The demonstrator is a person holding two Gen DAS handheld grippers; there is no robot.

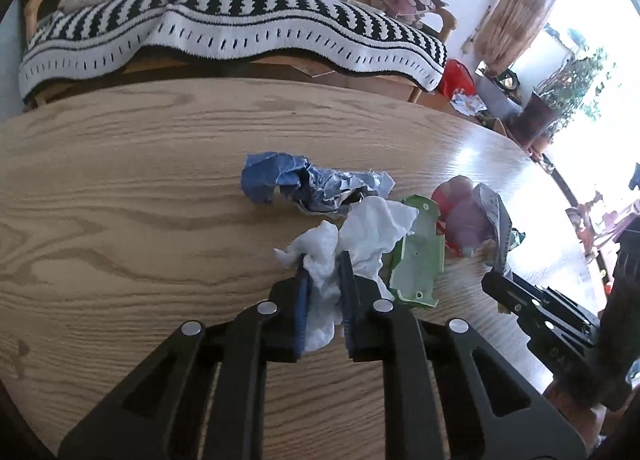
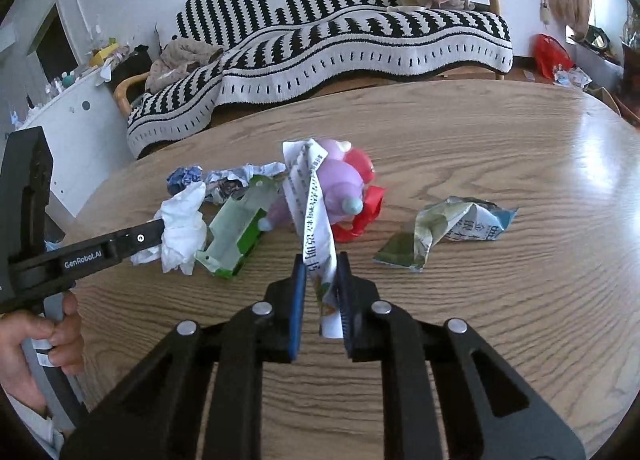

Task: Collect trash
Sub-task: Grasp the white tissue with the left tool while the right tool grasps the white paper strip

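Both grippers pinch thin scraps, left gripper (image 1: 324, 260) on tissue (image 1: 360, 236), right gripper (image 2: 321, 260) on paper strip (image 2: 312, 200); your lift could tear them.

Table (image 2: 480, 140): wood grain, glossy sheen. Tissue (image 1: 372, 232): soft, crumpled white paper. Leaflet (image 2: 316, 216): printed paper strip. Tray (image 2: 236, 236): smooth green plastic. Throw (image 2: 360, 48): striped knitted cloth. Wrapper (image 2: 448, 232): creased, shiny.

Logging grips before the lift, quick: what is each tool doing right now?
Left tool: closed on the white tissue.
Right tool: closed on the printed paper strip.
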